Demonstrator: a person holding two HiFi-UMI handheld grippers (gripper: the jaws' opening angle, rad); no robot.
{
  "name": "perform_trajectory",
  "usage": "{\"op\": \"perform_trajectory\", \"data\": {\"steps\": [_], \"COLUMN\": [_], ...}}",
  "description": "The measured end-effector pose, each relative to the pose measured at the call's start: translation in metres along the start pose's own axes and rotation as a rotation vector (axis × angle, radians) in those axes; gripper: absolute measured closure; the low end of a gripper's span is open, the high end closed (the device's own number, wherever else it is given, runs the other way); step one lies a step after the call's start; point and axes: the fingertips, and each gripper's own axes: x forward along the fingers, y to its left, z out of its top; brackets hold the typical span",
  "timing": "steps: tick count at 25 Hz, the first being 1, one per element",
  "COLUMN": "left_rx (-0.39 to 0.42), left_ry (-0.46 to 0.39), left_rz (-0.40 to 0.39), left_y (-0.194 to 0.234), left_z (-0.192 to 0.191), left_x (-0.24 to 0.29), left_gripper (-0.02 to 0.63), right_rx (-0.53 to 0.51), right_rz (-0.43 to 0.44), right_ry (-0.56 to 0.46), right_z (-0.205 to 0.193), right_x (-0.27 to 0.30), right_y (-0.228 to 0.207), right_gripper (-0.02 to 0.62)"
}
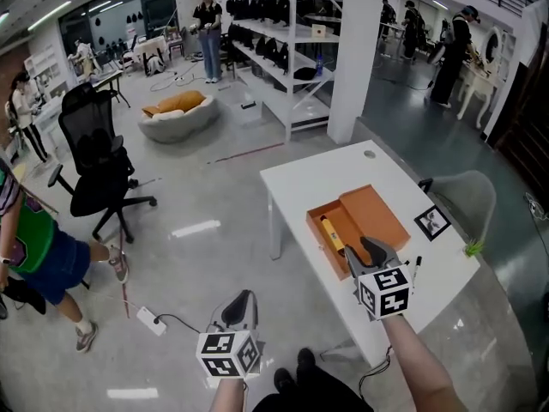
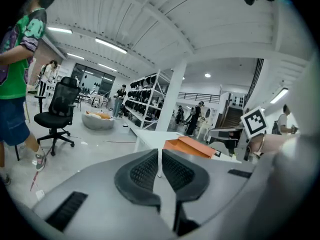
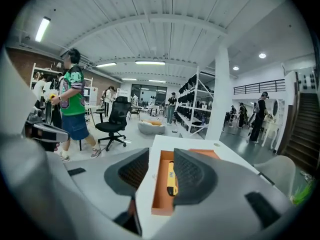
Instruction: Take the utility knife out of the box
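Orange cardboard marks the box [image 1: 371,215], which lies open on the white surface [image 1: 300,183] right of centre in the head view. Its flat lid is folded out to the right and its tray faces up. The utility knife [image 1: 331,233], yellow with a dark tip, lies lengthwise in the tray, near the tray's left wall.

The right claw [image 1: 364,257] hangs over the near end of the box, in the lower right of the frame. In the right gripper view its jaws stand wide apart with nothing gripped. Through the gap, the right claw [image 3: 161,155] looks onto the box [image 3: 159,186] and the utility knife [image 3: 171,176], which lies beyond the pads and clear of them.

The left claw [image 1: 241,303] is at the bottom centre of the head view, off the surface and above the floor. In the left gripper view the left claw [image 2: 160,153] has its jaws drawn together to a thin slit, empty. The box [image 2: 192,147] shows as an orange wedge beyond it.

A black office chair [image 1: 101,168] stands at the left. A person in a green shirt [image 1: 27,245] is at the left edge. A marker card [image 1: 432,221] lies on the surface right of the box.
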Motion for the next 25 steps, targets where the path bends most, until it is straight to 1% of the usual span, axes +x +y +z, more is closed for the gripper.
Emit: {"op": "perform_trajectory", "data": {"steps": [7, 14, 20, 25], "left_rx": [-0.019, -0.027, -0.039, -0.048], "left_ry": [0.005, -0.001, 0.006, 0.024], "left_rz": [0.025, 0.051, 0.071, 0.087], "left_y": [0.024, 0.049, 0.066, 0.073], "left_z": [0.009, 0.027, 0.033, 0.037], "left_x": [0.020, 0.051, 0.082, 0.106], "left_gripper": [0.578, 0.578, 0.578, 0.578], "right_rx": [0.023, 0.013, 0.011, 0.008], "right_rz": [0.001, 0.018, 0.035, 0.048], "right_ry": [0.036, 0.068, 0.125, 0.198], "right_z": [-0.002, -0.002, -0.018, -0.041], "right_x": [0.042, 0.095, 0.139, 0.165], "right_y": [-0.008, -0.015, -0.027, -0.037], "right_gripper": [0.445, 0.448, 0.448, 0.448]}}
